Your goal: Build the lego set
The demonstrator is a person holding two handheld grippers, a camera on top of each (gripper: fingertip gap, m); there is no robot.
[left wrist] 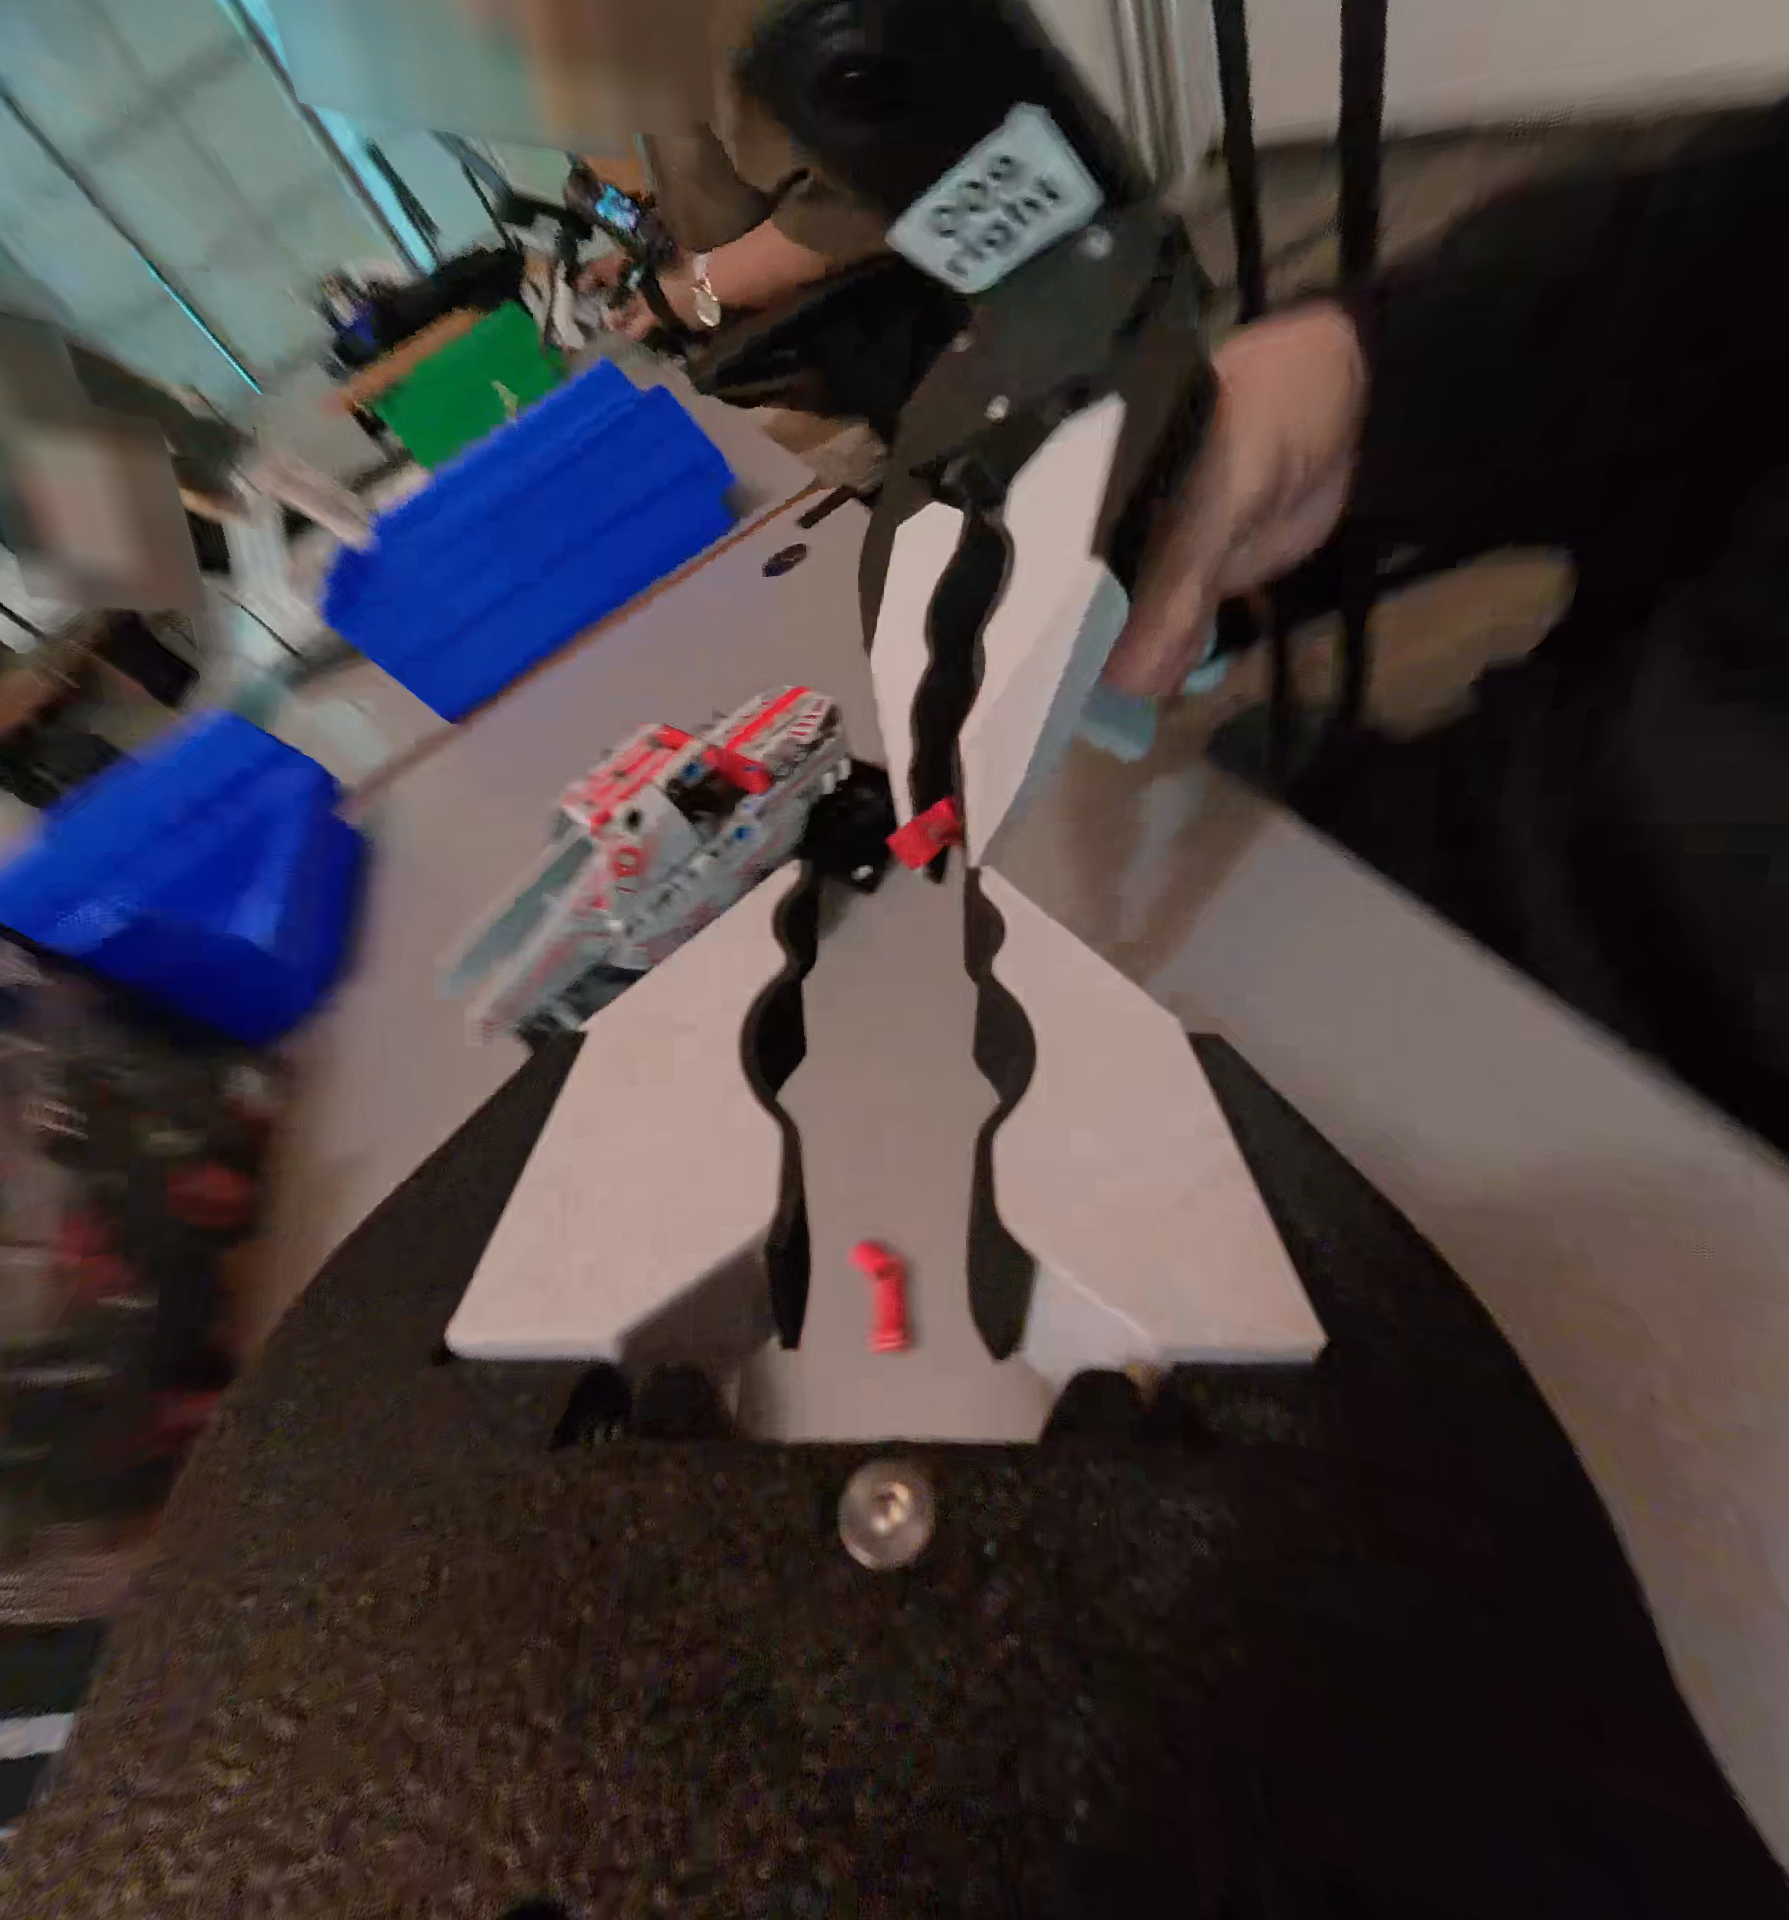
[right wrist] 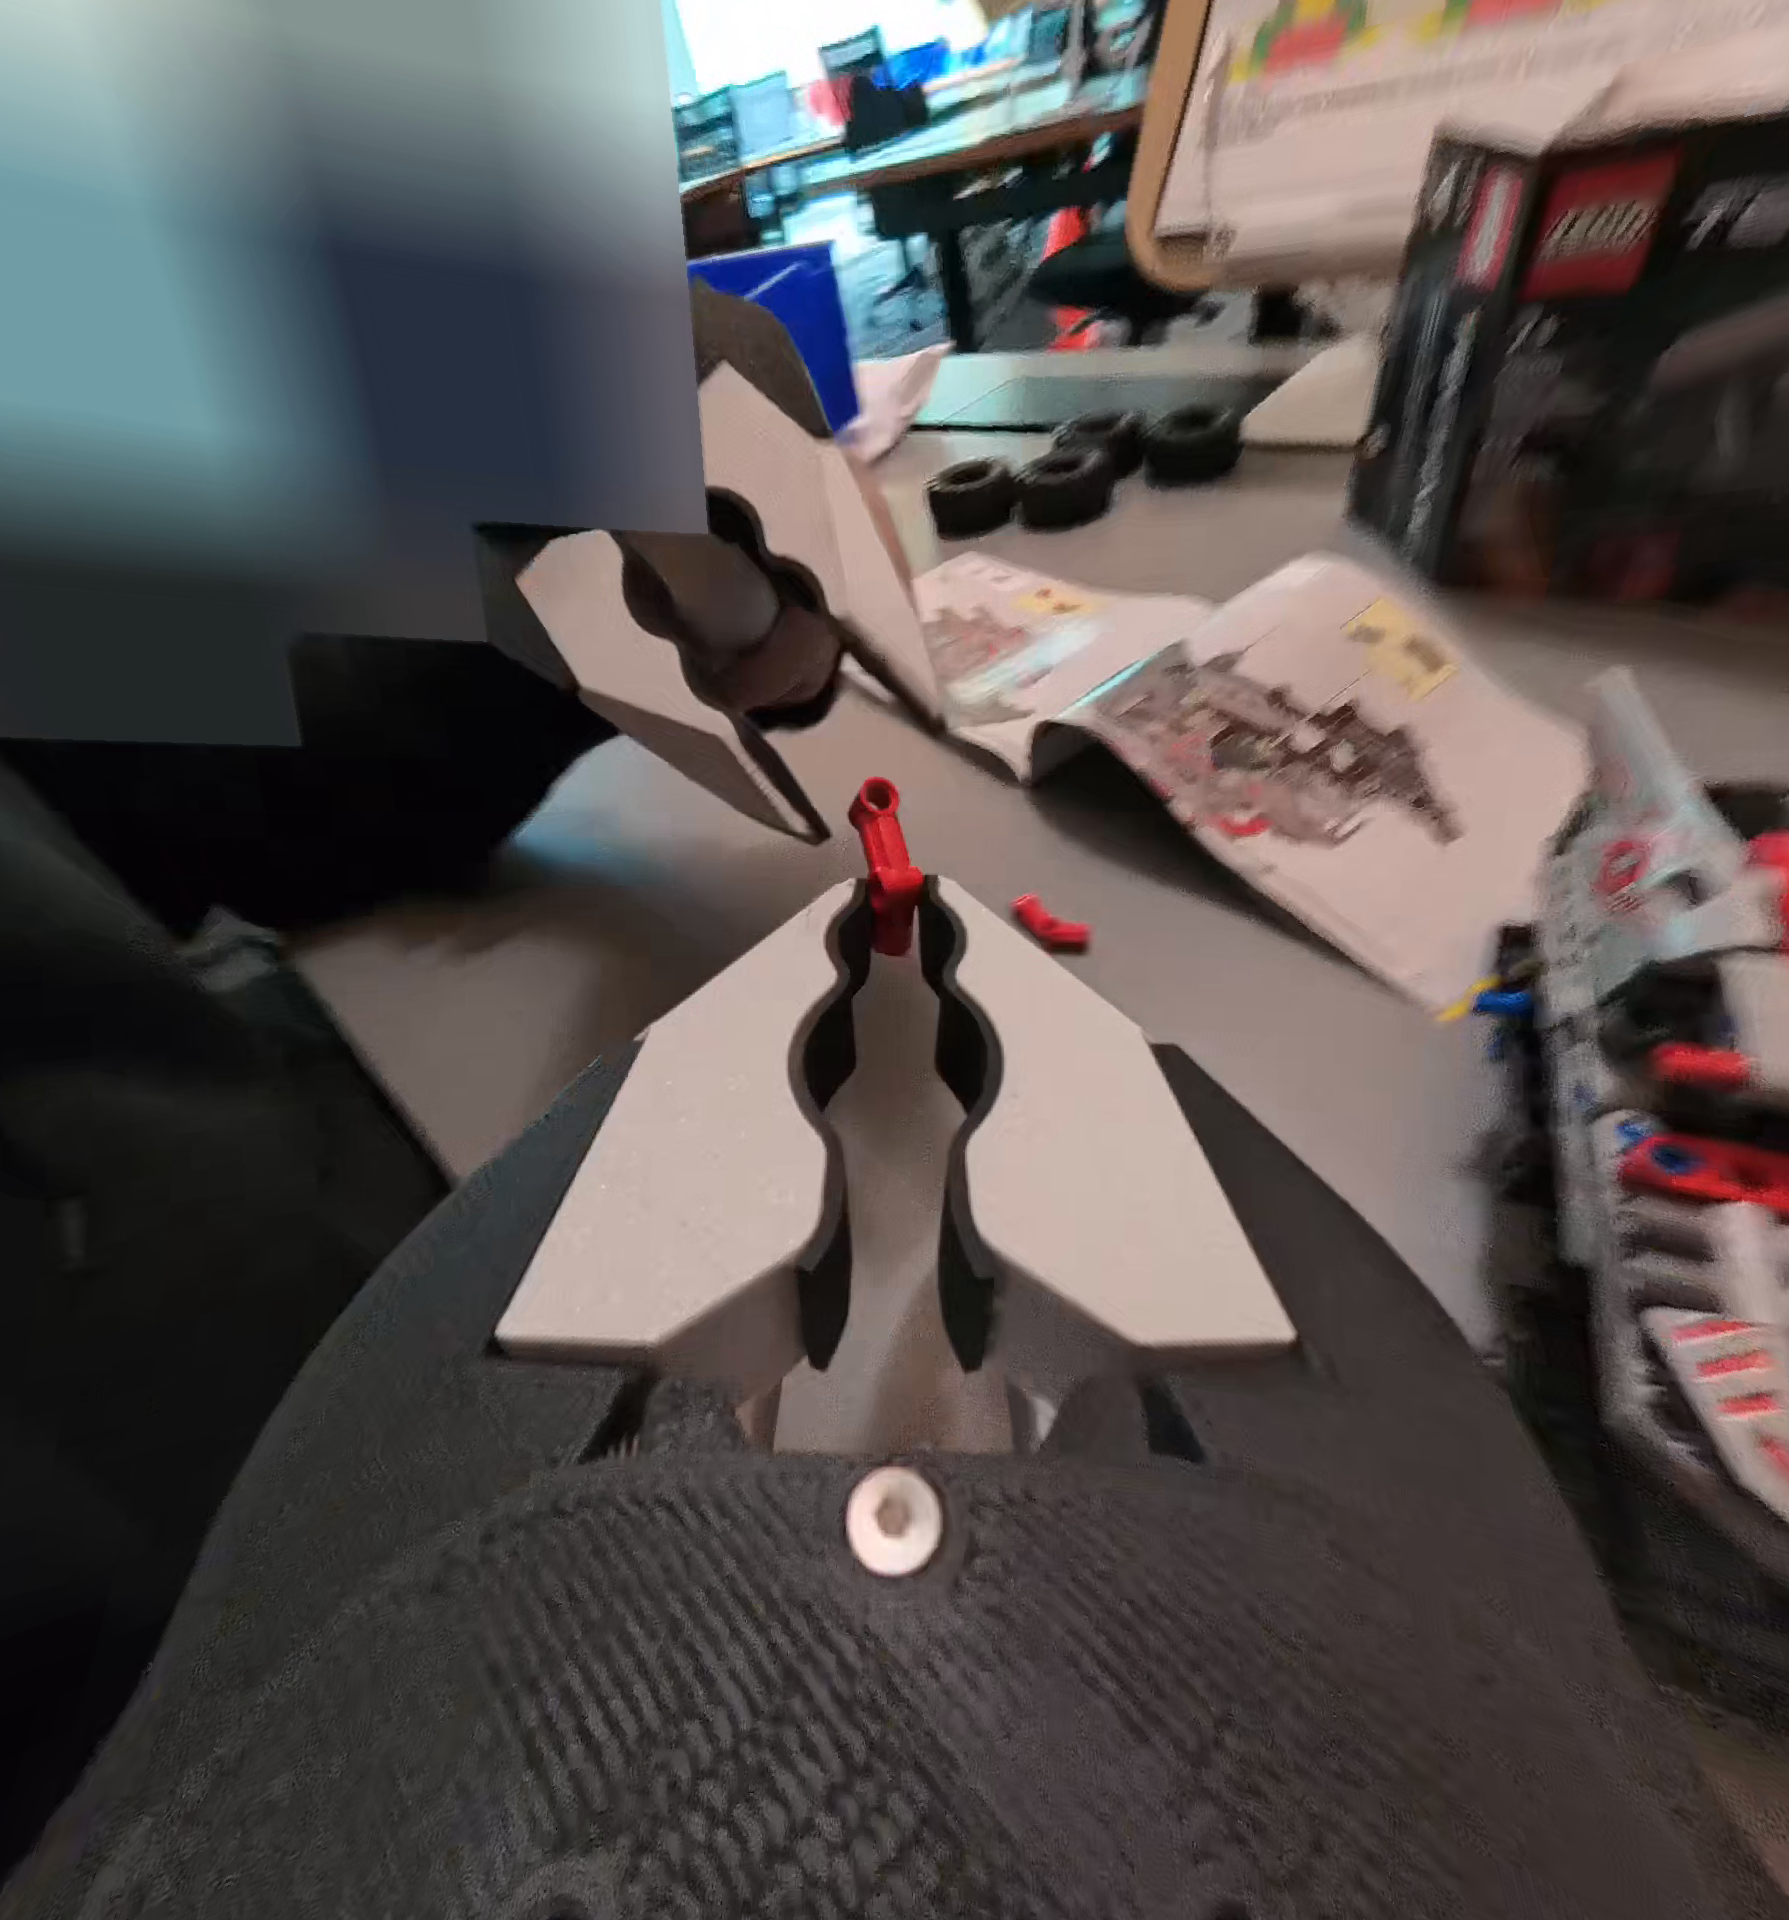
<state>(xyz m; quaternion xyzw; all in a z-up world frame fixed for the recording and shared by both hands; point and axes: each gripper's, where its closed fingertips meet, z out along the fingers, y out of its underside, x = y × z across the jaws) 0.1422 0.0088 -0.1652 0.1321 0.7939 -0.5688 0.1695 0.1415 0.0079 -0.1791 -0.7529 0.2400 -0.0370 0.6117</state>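
My right gripper (right wrist: 890, 894) is shut on a small red connector piece (right wrist: 885, 862), which sticks up past the fingertips. In the left wrist view this gripper (left wrist: 954, 857) comes down from above with the red piece (left wrist: 926, 831) at its tip. My left gripper (left wrist: 885, 883) is open and empty, its tips just below the held piece. Its fingers (right wrist: 661, 686) show in the right wrist view, facing the red piece. A second red piece (left wrist: 882, 1294) lies on the table, also seen in the right wrist view (right wrist: 1051, 925). The grey, white and red lego car (left wrist: 661, 842) stands behind.
An open instruction booklet (right wrist: 1233, 748), several black tyres (right wrist: 1077, 468) and the dark lego box (right wrist: 1596, 343) are on the grey table (right wrist: 1181, 1039). The car (right wrist: 1700, 1143) is at the right. Blue bins (left wrist: 526, 540) (left wrist: 183, 862) stand at the left. A person's hand (left wrist: 1264, 488) holds the right gripper.
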